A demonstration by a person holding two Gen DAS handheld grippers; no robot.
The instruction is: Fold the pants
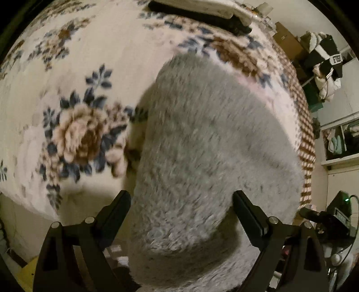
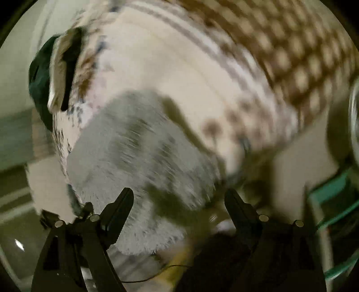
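The pants are grey and fluffy, lying in a folded heap on a bed covered by a cream floral blanket, with one end hanging over the near edge. My left gripper hovers over that near end with its jaws wide open; the fabric shows between the fingers, and the pads do not press on it. In the blurred right wrist view the pants lie on the blanket near its edge. My right gripper stands open above their lower part, holding nothing.
A long black object lies at the bed's far edge. Boxes and piled clothes stand past the bed on the right, with a shelf below them. A dark green item sits at the bed's far left corner. Cables and clutter lie on the floor.
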